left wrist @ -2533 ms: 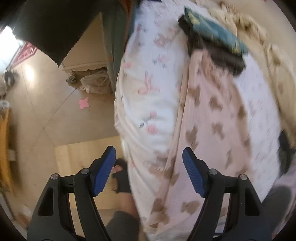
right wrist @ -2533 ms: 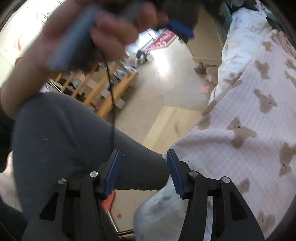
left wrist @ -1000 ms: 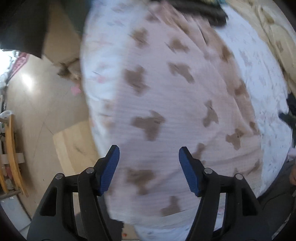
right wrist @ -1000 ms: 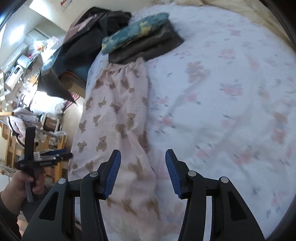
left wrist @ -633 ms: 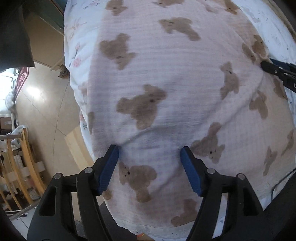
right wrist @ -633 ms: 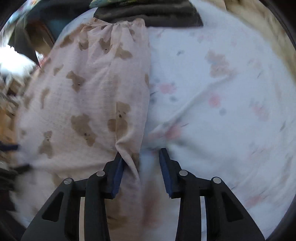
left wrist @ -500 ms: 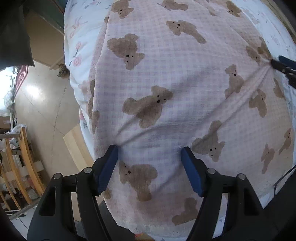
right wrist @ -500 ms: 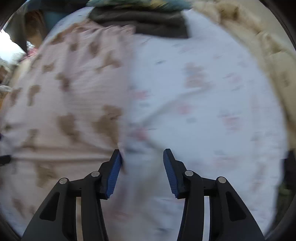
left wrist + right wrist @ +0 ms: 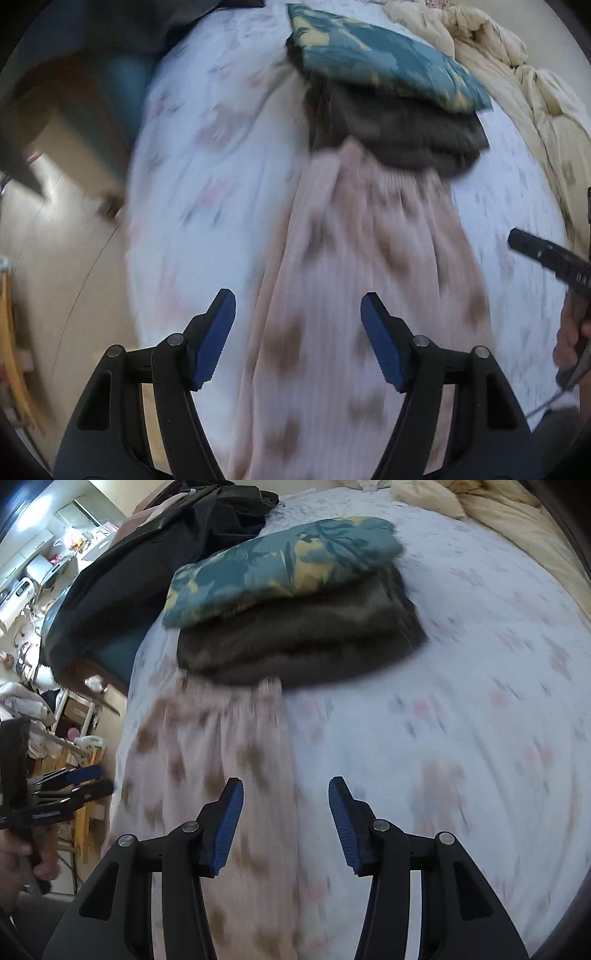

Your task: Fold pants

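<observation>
The pink pants with brown bears lie lengthwise on the flowered bed sheet, their gathered waistband touching a dark folded garment. My left gripper hangs open above the pants' left half, with nothing pinched. In the right wrist view the pants run down the left side. My right gripper stands open over their right edge, its pads off the cloth. Each gripper shows in the other's view: the right gripper at the right edge, the left gripper at the far left, each in a hand.
A teal and yellow folded piece lies on a dark grey folded garment just beyond the waistband. A cream duvet is bunched at the far right. Black clothing is heaped at the back left. The bed edge drops to the floor.
The left gripper has drawn back from a close position low on the pants; the waistband and folded stack now show. The right gripper has also backed off the pants' right edge.
</observation>
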Motion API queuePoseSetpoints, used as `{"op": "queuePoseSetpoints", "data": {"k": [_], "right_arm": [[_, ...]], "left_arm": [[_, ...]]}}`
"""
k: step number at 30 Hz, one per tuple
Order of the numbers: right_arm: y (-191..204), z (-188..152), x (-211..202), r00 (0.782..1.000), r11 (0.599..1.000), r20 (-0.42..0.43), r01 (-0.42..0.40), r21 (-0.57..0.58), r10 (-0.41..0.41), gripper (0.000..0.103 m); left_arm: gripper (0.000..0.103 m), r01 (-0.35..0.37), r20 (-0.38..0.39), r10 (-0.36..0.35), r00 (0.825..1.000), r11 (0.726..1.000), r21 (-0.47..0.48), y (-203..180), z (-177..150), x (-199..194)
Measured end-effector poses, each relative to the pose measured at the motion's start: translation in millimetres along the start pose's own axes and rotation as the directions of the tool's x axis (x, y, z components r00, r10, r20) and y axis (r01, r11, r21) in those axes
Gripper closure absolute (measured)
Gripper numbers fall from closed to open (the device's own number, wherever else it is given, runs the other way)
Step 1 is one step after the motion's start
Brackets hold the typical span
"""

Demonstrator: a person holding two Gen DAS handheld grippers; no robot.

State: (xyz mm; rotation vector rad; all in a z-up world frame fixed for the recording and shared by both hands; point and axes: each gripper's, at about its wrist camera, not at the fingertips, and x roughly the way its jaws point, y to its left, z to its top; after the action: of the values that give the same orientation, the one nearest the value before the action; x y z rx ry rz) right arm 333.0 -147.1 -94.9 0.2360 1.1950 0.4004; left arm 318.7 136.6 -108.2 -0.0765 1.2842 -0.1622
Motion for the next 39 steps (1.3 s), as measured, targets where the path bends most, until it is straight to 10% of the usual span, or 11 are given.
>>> {"op": "queuePoseSetpoints", "data": {"k": [6, 8, 10, 12, 21, 25, 33, 35, 39], "right_arm": [[-4, 37, 74, 0.997, 0.999, -0.078, 0.012, -0.042, -0.015, 0.054], [-5, 39, 93, 0.993, 0.999, -0.113, -0.033, -0.043, 0.028, 0.073], [6, 38, 99, 0.993, 0.99, -0.113, -0.003, -0.141, -0.013, 0.099], [16, 40, 91, 0.996, 0.979, -0.085, -0.013, -0.204, -0.005, 0.101], [22, 60, 103, 0.98, 0.942, -0.053, 0.167, -0.291, -0.19, 0.098], [19, 52, 88, 0.962, 0.929, -0.023, 0.258, -0.266, -0.274, 0.056], [42, 2, 16, 0.999, 0.975, 0.006, 0.037, -0.221, -0.037, 0.069], [48, -16, 13, 1.0, 0.972, -0.025, -0.015, -0.233, 0.01, 0.097], [47, -48, 37, 0.992, 0.979, -0.125, -0.044, -0.201, 0.019, 0.101]], "left_arm": [[0.051, 0.009, -0.053, -0.007, 0.999, 0.999, 0.041, -6, 39, 62], [0.051, 0.065, -0.049, -0.063, 0.997, 0.997, 0.032, 2, 46, 71], [0.086, 0.092, -0.017, -0.091, 0.996, 0.995, 0.047, 5, 48, 71], [0.097, 0.099, -0.041, -0.096, 0.995, 0.993, 0.071, 7, 48, 74], [0.086, 0.021, -0.018, -0.02, 1.0, 0.999, 0.034, 4, 50, 71], [0.071, -0.069, 0.036, 0.066, 0.997, 0.994, 0.082, 2, 47, 49], [0.071, -0.097, 0.146, 0.079, 0.986, 0.988, 0.116, -31, 16, -5], [0.071, -0.037, 0.125, 0.019, 0.992, 0.989, 0.146, -46, 3, -8], [0.071, 0.001, -0.001, -0.001, 1.0, 0.985, 0.175, -67, -30, 11]]}}
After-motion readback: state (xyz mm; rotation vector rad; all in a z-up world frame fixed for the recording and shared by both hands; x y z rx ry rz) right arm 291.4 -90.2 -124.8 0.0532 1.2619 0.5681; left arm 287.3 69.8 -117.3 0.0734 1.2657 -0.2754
